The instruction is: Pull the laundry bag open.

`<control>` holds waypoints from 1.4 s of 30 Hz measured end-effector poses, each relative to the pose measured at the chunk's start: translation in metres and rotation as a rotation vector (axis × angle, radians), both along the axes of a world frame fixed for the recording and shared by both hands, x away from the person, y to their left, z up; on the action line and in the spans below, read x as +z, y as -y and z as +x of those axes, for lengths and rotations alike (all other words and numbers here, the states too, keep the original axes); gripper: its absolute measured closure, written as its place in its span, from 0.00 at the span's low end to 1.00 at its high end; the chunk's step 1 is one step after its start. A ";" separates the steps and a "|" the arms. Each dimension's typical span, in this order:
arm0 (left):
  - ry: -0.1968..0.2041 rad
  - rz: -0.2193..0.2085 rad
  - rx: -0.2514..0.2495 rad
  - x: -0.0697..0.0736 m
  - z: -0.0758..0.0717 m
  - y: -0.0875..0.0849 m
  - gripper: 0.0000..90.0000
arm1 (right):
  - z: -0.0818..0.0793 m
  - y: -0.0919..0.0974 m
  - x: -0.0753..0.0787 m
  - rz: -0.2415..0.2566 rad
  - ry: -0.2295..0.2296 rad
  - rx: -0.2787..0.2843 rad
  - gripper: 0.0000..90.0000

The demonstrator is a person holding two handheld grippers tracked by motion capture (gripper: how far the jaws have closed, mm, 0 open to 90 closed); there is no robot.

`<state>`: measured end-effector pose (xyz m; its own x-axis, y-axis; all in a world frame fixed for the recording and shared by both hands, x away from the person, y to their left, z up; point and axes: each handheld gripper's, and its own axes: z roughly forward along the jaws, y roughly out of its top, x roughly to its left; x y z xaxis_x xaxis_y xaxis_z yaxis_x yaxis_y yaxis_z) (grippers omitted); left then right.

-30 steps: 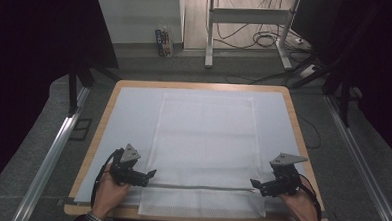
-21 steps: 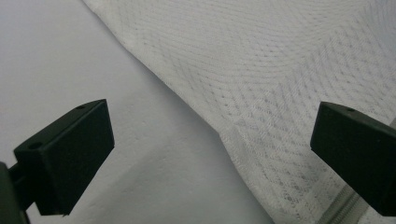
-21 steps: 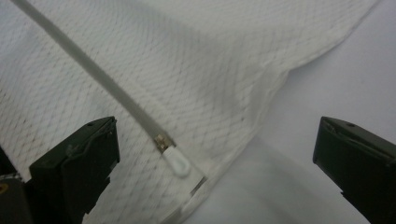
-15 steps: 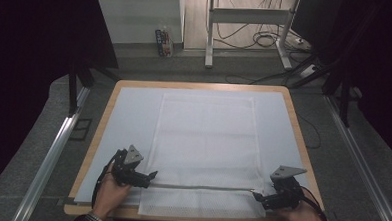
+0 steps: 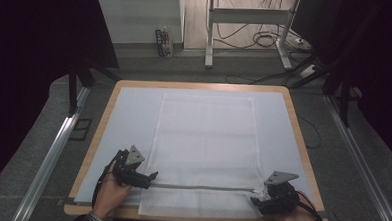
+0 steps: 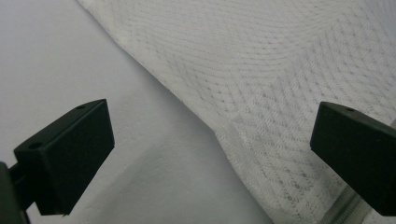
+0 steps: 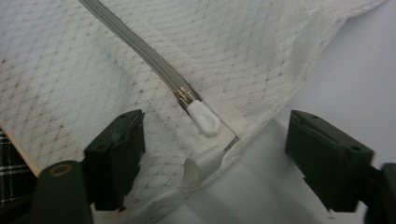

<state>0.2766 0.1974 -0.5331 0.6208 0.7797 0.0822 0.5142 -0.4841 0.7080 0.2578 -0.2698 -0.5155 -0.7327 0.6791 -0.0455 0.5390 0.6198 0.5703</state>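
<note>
- One white mesh laundry bag (image 5: 202,151) lies flat on the table, lengthwise away from the person, its near edge reaching the table's near rim. The weave is a fine open net with a faint diamond pattern (image 6: 261,84).
- A grey zipper (image 5: 205,188) runs across the bag close to its near edge, from the left gripper's side to the right gripper's side. In the right gripper view it reads as a closed, flat ribbed band (image 7: 135,46).
- The zipper slider (image 7: 186,97) is metal, with a white rounded pull tab (image 7: 205,119); it sits at the bag's right end, beside a white fabric end pocket (image 7: 205,161).
- Right gripper (image 5: 261,201): jaws stand wide apart, holding nothing; the pull tab lies between them, touching neither.
- Left gripper (image 5: 150,177): jaws wide apart, holding nothing; the bag's left edge (image 6: 205,121) runs diagonally between them.
- Both jaw sets are matte black, blocky, with flat faces. Each gripper carries a grey three-cornered plate; a hand (image 5: 111,192) holds the left one.
- The table (image 5: 96,136) has a pale wood rim and a smooth light grey-white mat (image 5: 128,117).
- Beyond: grey carpeted floor (image 5: 48,129), metal rails (image 5: 57,149) along both sides, a white frame stand (image 5: 248,22) with loose cables (image 5: 267,41), and dark surroundings.
</note>
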 end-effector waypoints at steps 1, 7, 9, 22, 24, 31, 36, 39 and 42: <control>0.001 0.005 -0.004 0.000 0.000 0.001 0.00 | -0.002 -0.001 0.001 0.005 -0.003 -0.006 0.32; 0.005 0.013 -0.010 0.000 0.000 0.003 0.00 | -0.008 -0.004 0.002 0.011 0.000 -0.007 0.55; 0.005 0.014 -0.012 0.000 0.000 0.004 0.00 | -0.009 -0.004 0.002 0.015 0.008 0.003 0.65; 0.008 0.005 -0.014 0.002 -0.001 0.006 0.00 | -0.011 -0.003 0.006 0.006 0.050 0.085 0.91; 0.006 -0.023 -0.015 0.006 -0.002 0.008 0.01 | -0.011 -0.001 0.009 0.038 0.056 0.079 0.91; 0.007 -0.025 -0.052 0.011 -0.004 0.019 0.01 | -0.010 0.008 0.019 0.153 0.054 0.064 0.90; -0.002 -0.061 -0.091 0.017 -0.005 0.030 0.02 | -0.011 0.009 0.024 0.192 0.061 0.064 0.90; -0.017 -0.083 -0.134 0.022 -0.006 0.044 0.01 | -0.011 0.006 0.026 0.178 0.068 0.074 0.90; -0.023 -0.105 -0.160 0.024 -0.005 0.057 0.03 | -0.011 0.005 0.026 0.172 0.071 0.074 0.90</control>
